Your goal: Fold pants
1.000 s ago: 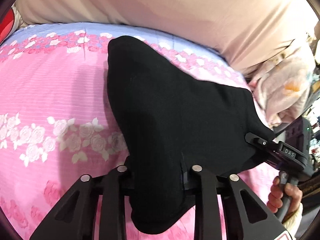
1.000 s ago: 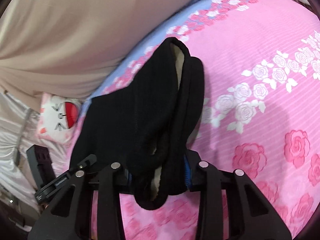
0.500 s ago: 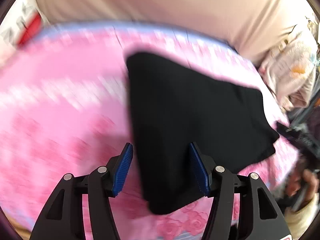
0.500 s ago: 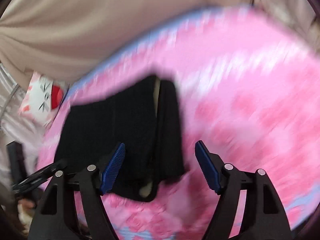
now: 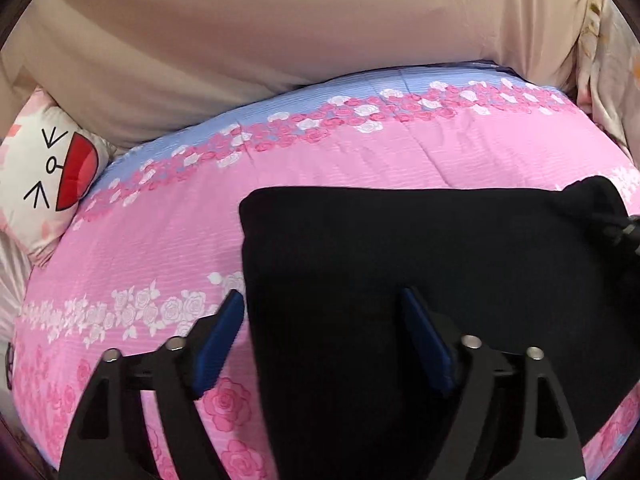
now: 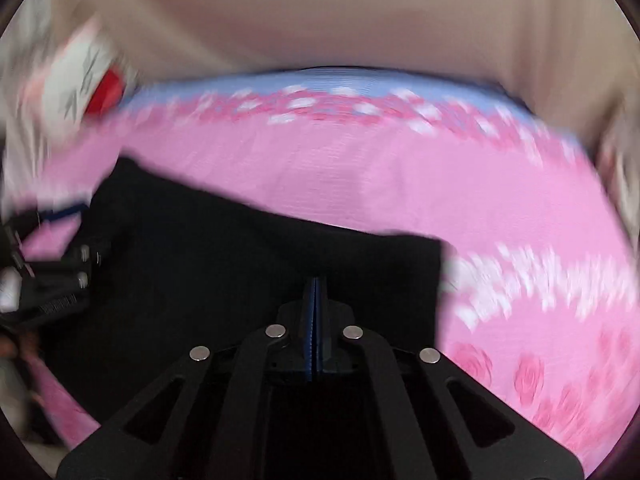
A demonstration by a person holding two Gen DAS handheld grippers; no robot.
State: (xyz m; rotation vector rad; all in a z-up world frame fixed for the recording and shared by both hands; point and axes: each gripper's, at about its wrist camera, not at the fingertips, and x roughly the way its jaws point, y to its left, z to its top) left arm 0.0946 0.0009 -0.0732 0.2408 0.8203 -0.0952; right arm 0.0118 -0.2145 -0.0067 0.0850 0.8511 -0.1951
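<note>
The black pants (image 5: 420,264) lie folded in a flat rectangle on the pink rose-patterned bed cover (image 5: 168,248). My left gripper (image 5: 322,312) is open over the pants' left edge, one blue pad over the cover and the other over the cloth. In the blurred right wrist view the pants (image 6: 224,264) fill the lower left. My right gripper (image 6: 315,286) is shut with its blue pads together, above the pants; nothing shows between the pads. The other gripper shows at the edge of each view.
A white cartoon-face pillow (image 5: 48,176) lies at the left end of the bed. A beige fabric backdrop (image 5: 300,28) rises behind the bed. A floral cloth (image 5: 608,64) hangs at the right.
Both grippers let go of the pants and pulled back. The pants dropped flat onto the cover. The right gripper opened, then shut empty; the left one stays open.
</note>
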